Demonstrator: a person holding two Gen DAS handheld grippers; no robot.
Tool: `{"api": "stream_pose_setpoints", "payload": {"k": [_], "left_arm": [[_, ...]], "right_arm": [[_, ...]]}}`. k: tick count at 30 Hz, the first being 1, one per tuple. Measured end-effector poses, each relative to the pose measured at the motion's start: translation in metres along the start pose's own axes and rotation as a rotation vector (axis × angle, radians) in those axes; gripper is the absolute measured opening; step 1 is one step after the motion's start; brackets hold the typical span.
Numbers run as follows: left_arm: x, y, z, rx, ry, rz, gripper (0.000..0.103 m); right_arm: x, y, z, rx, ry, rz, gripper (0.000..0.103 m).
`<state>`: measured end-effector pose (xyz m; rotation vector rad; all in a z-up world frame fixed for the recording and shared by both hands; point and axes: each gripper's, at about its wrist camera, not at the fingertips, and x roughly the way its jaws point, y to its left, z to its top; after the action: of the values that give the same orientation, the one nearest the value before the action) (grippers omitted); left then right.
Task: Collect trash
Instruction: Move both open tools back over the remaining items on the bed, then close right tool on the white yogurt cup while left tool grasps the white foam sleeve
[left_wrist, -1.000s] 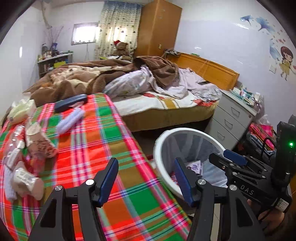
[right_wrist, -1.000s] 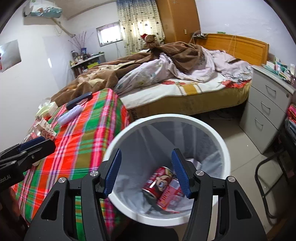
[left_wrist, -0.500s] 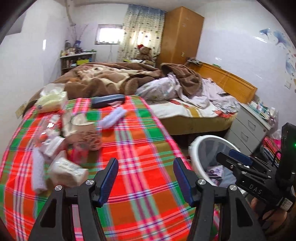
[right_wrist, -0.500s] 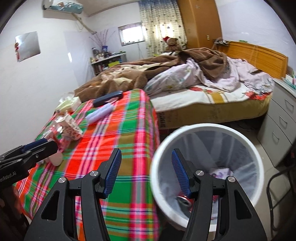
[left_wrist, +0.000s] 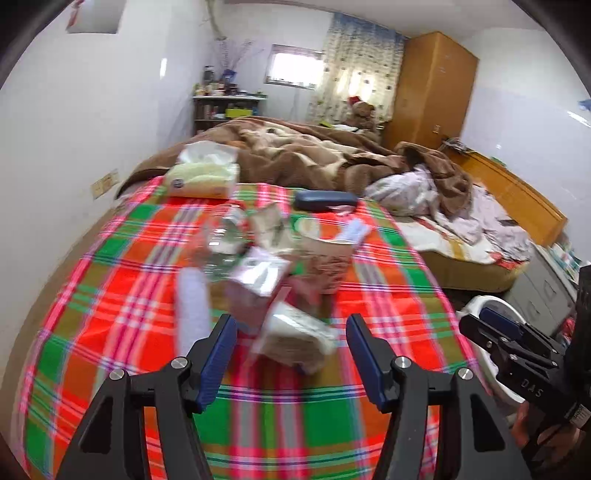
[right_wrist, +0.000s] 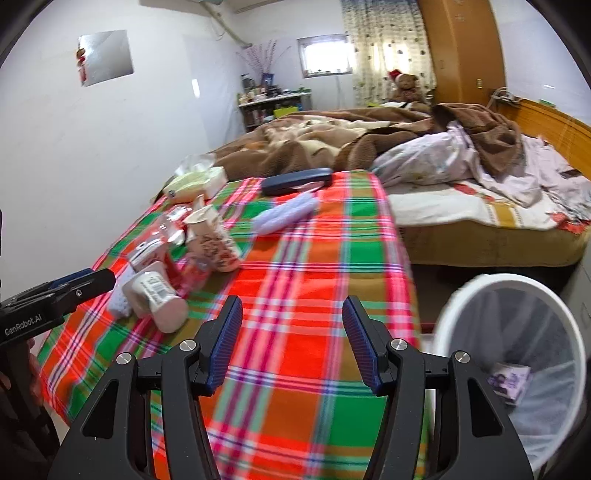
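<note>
A pile of trash lies on the plaid table (left_wrist: 122, 317): a tipped paper cup (left_wrist: 295, 332), a taller printed cup (left_wrist: 325, 258), a clear plastic bottle (left_wrist: 221, 243) and wrappers. My left gripper (left_wrist: 288, 347) hangs open just before the tipped cup, with nothing between its fingers. In the right wrist view the same tipped cup (right_wrist: 159, 295) and printed cup (right_wrist: 214, 240) lie at the left, by the left gripper (right_wrist: 99, 278). My right gripper (right_wrist: 291, 325) stands open and empty over bare cloth. The white bin (right_wrist: 480, 284) holds a purple wrapper (right_wrist: 509, 380).
A tissue pack (left_wrist: 201, 177), a dark blue case (left_wrist: 325, 199) and a lavender roll (right_wrist: 288, 214) lie at the table's far end. An unmade bed (right_wrist: 461, 206) runs behind the table. Drawers and the right gripper (left_wrist: 491, 332) are at the right, near the bin (left_wrist: 476, 306).
Both grippers have swung left from the bin toward the table. The bin has slid to the right edge of both views. The trash pile now lies straight before the left gripper.
</note>
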<state>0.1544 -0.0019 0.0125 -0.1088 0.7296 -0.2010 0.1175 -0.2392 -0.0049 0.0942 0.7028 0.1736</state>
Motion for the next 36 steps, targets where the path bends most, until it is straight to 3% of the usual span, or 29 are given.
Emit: {"api": "stream_pose_setpoints", "payload": {"k": [8,14,25,29,36], "left_arm": [[0.007,0.048,0.000,-0.062,0.019,0.066,0.061],[0.025,0.077,-0.002,-0.097,0.054,0.099,0.061],[0.058,0.103,0.005,-0.113,0.120,0.060,0.062],[0.070,0.108,0.007,-0.126,0.147,0.036,0.061],[0.088,0.107,0.011,-0.111,0.174,0.016,0.062]], "right_arm": [[0.019,0.036,0.005,-0.063,0.036,0.076,0.058],[0.040,0.071,0.009,-0.145,0.089,0.185,0.058],[0.070,0.104,0.005,-0.248,0.172,0.292,0.058],[0.083,0.111,0.003,-0.290,0.203,0.265,0.058],[0.091,0.103,0.007,-0.255,0.223,0.255,0.058]]}}
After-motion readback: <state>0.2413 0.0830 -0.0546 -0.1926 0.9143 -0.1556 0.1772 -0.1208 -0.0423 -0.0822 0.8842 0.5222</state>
